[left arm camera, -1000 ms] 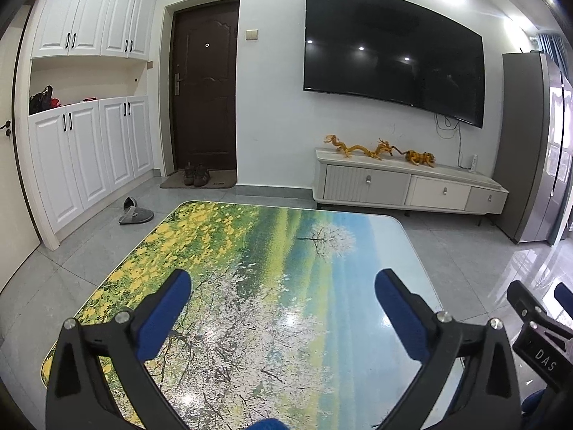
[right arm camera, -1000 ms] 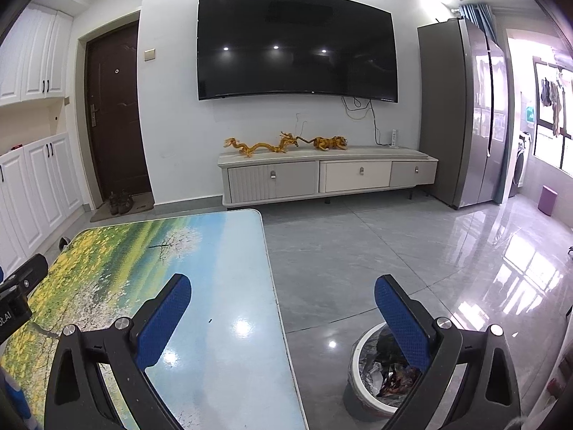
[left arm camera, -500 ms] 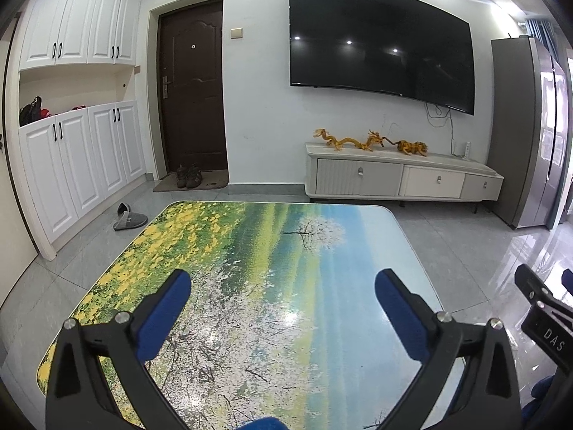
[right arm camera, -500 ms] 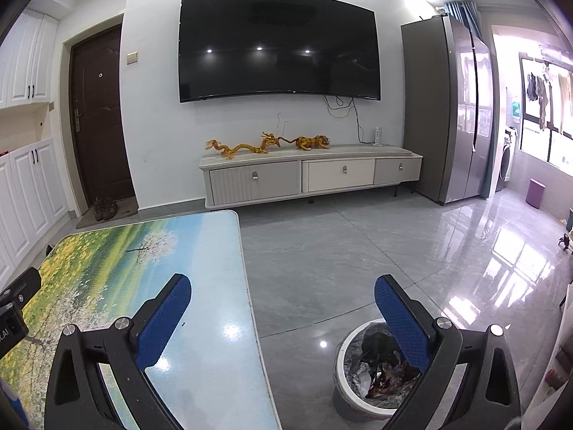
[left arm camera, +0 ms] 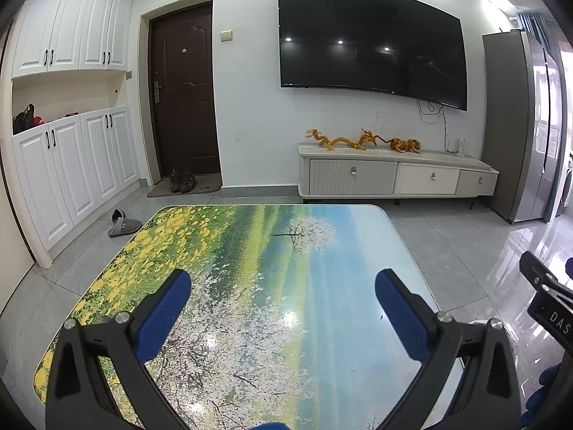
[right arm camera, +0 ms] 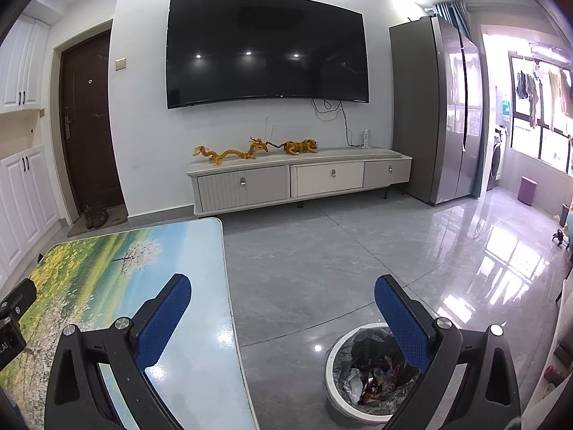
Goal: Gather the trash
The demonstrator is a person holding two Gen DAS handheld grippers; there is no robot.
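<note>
A white trash bin (right arm camera: 361, 376) with a black liner stands on the floor just right of the table, holding crumpled paper and dark reddish scraps. My right gripper (right arm camera: 283, 286) is open and empty, held above the table's right edge and the bin. My left gripper (left arm camera: 283, 286) is open and empty above the table (left arm camera: 250, 268), whose top shows a printed landscape of yellow flowers and white trees. The right gripper's body shows at the right edge of the left wrist view (left arm camera: 548, 304). I see no loose trash on the table.
A white TV cabinet (left arm camera: 394, 179) with golden dragon figures stands against the far wall under a large TV (left arm camera: 372, 43). A grey fridge (right arm camera: 437, 107) is at the right. A slipper (left arm camera: 123, 224) lies on the floor by white cupboards (left arm camera: 71, 172). The tiled floor (right arm camera: 340, 251) is glossy.
Both cameras have tilted and shifted slightly: the table and bin sit a little differently in view. Both grippers stay open and empty.
</note>
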